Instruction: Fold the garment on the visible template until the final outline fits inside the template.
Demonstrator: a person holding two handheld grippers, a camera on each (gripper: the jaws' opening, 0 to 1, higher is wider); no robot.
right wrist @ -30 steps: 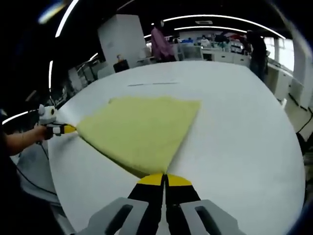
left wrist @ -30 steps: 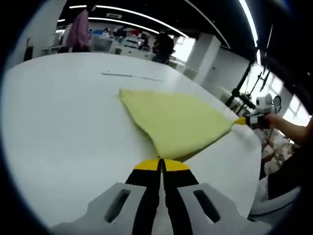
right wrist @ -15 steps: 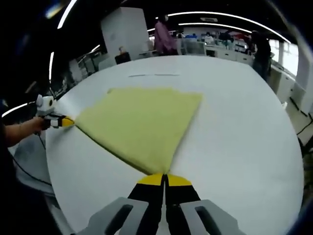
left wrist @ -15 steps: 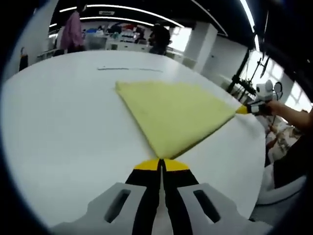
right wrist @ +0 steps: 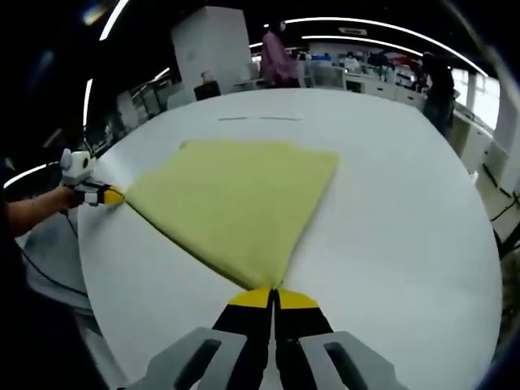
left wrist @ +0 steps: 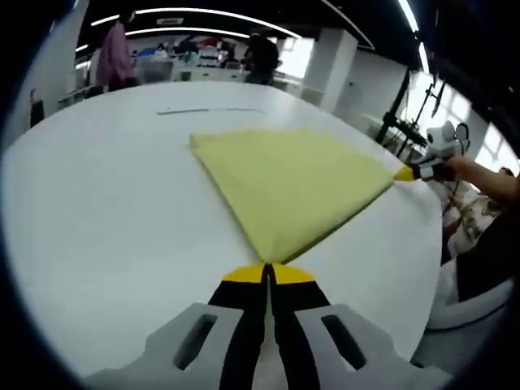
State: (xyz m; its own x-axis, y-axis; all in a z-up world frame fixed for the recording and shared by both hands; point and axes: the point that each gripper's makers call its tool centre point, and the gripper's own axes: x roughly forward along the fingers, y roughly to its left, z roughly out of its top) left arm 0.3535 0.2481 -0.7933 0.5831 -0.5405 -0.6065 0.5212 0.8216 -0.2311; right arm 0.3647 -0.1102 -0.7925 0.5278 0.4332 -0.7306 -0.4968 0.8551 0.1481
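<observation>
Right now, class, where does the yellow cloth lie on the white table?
The yellow fabric cloth lies spread on the white table, each near corner pinched by a gripper: the left gripper and the right gripper.

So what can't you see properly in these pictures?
- The corner of the yellow cloth inside the left gripper: hidden by its shut jaws, left gripper view.
- The other corner, inside the right gripper: hidden the same way, right gripper view.
- The thin dark line on the white table, perhaps the template: too faint and far to tell.
- The cloth's underside: hidden against the table.
</observation>
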